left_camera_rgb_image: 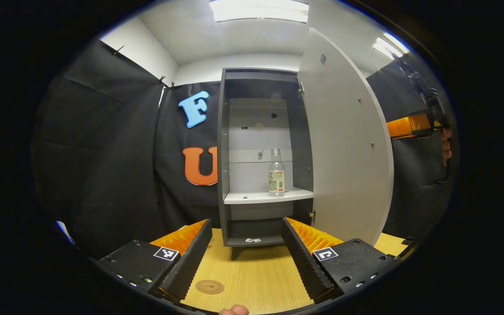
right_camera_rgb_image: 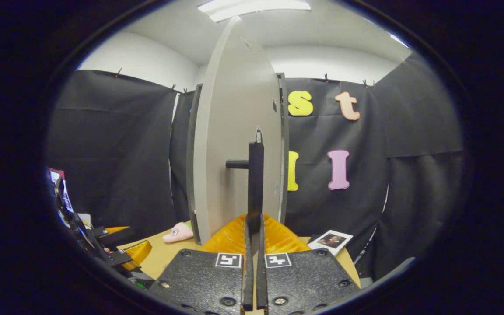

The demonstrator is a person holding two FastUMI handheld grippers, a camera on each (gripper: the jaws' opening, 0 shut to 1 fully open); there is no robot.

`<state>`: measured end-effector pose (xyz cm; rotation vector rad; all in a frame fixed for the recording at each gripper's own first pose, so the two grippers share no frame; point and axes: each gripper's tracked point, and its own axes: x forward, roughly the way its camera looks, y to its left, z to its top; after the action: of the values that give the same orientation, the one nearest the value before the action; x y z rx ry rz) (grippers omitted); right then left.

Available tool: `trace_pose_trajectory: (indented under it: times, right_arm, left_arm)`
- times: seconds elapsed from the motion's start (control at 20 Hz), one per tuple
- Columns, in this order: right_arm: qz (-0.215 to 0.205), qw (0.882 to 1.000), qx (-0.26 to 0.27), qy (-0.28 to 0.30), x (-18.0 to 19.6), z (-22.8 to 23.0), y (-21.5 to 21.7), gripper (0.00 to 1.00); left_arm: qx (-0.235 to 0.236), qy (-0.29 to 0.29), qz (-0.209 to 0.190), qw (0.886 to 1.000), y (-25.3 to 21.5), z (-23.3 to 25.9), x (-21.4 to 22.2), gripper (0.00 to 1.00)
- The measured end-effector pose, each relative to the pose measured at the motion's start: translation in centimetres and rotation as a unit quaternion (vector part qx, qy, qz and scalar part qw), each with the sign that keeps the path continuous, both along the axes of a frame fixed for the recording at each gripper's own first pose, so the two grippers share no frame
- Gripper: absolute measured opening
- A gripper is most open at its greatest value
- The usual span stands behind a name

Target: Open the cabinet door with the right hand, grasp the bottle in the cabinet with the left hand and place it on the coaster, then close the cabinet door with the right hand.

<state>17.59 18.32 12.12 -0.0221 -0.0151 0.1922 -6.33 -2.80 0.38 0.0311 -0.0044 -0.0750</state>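
A clear bottle with a label stands upright on the middle shelf of the grey cabinet. The cabinet door is swung wide open to the right. A round brown coaster lies on the wooden table close in front of me. My left gripper is open above the table, short of the cabinet, with nothing between its fingers. In the right gripper view my right gripper is shut on the door's vertical black handle; the door stands edge-on.
The right gripper and the hand holding it show past the door's outer edge. A pink soft toy and a photo card lie on the table near the cabinet. Small items lie on the lower shelf.
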Motion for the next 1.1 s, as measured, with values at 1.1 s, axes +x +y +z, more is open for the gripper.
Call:
trace_pose_trajectory:
  times: [1.1]
  right_arm:
    - [-0.066,0.997,0.022,-0.016,0.1,-0.1,-1.2,0.04]
  left_arm:
    - [-0.005,0.002,-0.004,1.0,-1.3,-0.2,0.7,0.96]
